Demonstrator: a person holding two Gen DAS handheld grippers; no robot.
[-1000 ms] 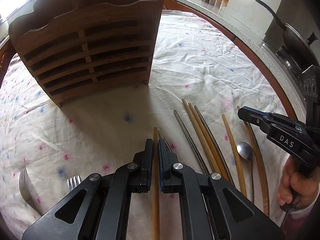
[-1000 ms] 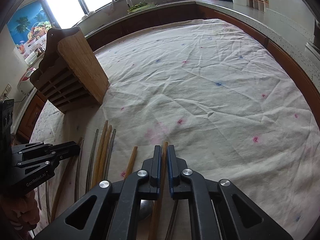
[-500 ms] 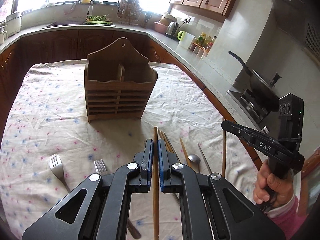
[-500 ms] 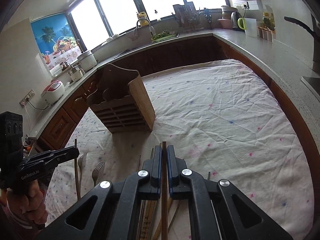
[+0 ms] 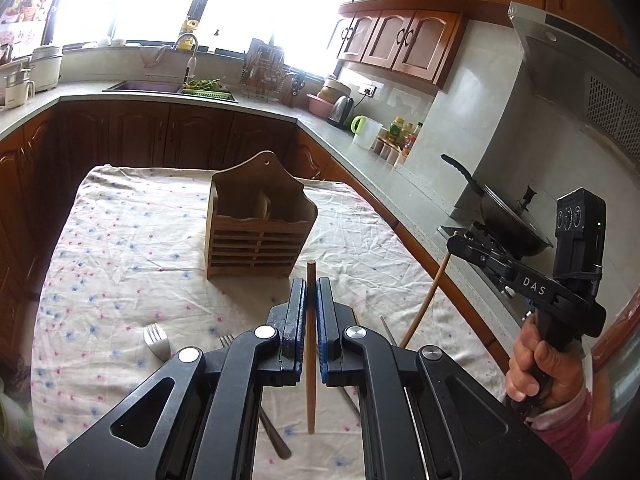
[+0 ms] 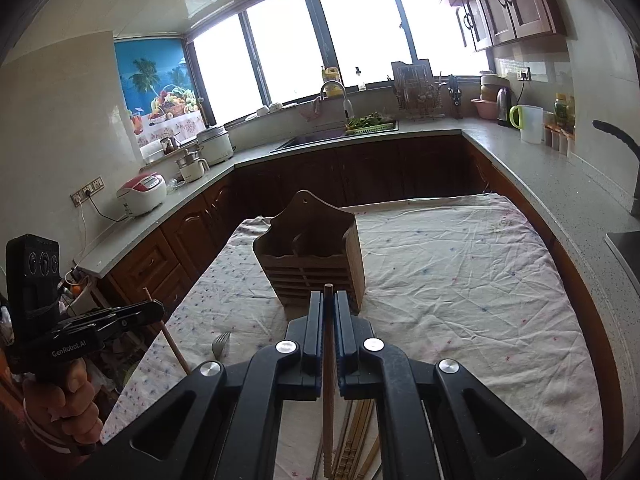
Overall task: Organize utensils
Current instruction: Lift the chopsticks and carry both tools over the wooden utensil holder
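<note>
A wooden utensil holder [image 5: 260, 232] with slatted front stands upright on the clothed table; it also shows in the right wrist view [image 6: 316, 256]. My left gripper [image 5: 310, 292] is shut on a wooden chopstick [image 5: 311, 344], held well above the table in front of the holder. My right gripper [image 6: 328, 304] is shut on another wooden chopstick [image 6: 328, 380], also raised in front of the holder. Each gripper shows in the other's view, the right gripper [image 5: 452, 242] and the left gripper [image 6: 158, 308]. Two forks [image 5: 156, 340] lie on the cloth at the left.
More chopsticks [image 6: 356, 440] and metal utensils [image 5: 388, 330] lie on the cloth below the grippers. The table edge runs close to a counter [image 5: 400, 196] on the right with a wok [image 5: 508, 216]. Kitchen cabinets and a sink [image 6: 320, 140] are behind the table.
Both grippers have lifted off the table, each carrying its chopstick, and risen high and back so the holder now sits farther away and lower in view.
</note>
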